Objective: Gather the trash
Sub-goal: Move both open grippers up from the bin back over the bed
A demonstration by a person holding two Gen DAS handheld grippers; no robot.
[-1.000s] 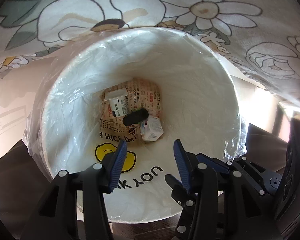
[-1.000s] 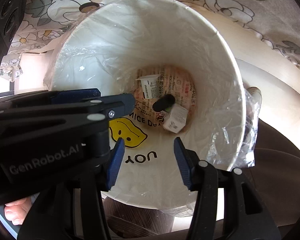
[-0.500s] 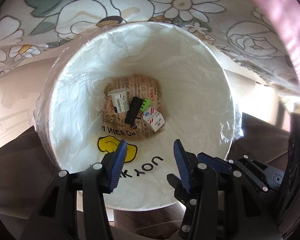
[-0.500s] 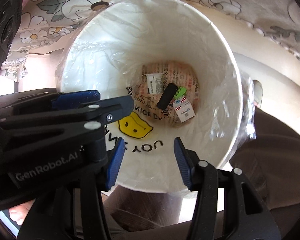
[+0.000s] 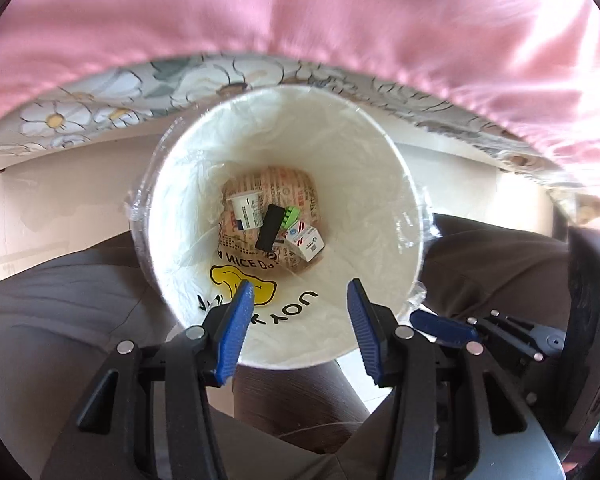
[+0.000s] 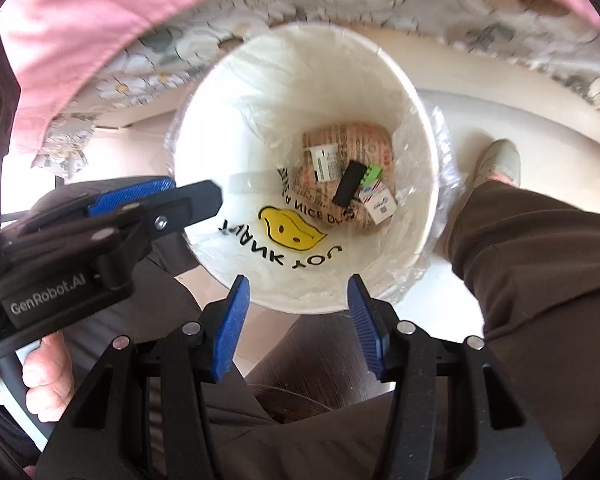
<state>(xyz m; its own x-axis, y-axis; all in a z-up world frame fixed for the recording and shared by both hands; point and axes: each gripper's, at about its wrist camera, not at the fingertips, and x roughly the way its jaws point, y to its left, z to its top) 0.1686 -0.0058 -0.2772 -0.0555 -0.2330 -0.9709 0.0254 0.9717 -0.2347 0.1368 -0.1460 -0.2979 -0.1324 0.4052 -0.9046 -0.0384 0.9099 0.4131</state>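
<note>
A white trash bin (image 5: 380, 168) lined with a clear plastic bag stands on the floor below both grippers; it also shows in the right wrist view (image 6: 236, 92). At its bottom lie a white cup (image 5: 246, 210), a black and green piece (image 5: 272, 226), a small white carton (image 5: 308, 240) and a printed brown paper bag (image 5: 288, 184). The same items show in the right wrist view: the black piece (image 6: 350, 182) and the carton (image 6: 378, 202). My left gripper (image 5: 300, 326) is open and empty above the bin's near rim. My right gripper (image 6: 298, 322) is open and empty too.
A pink cloth (image 5: 300, 12) and a flowered sheet (image 5: 100, 104) hang over the far side. The person's brown trouser legs (image 6: 540, 280) and a shoe (image 6: 498, 162) stand beside the bin. The left gripper's body (image 6: 80, 240) crosses the right view's left side.
Both grippers have risen away from the bin, which looks smaller now. The black piece and carton settled at the bottom. Pink cloth has come into view at the top.
</note>
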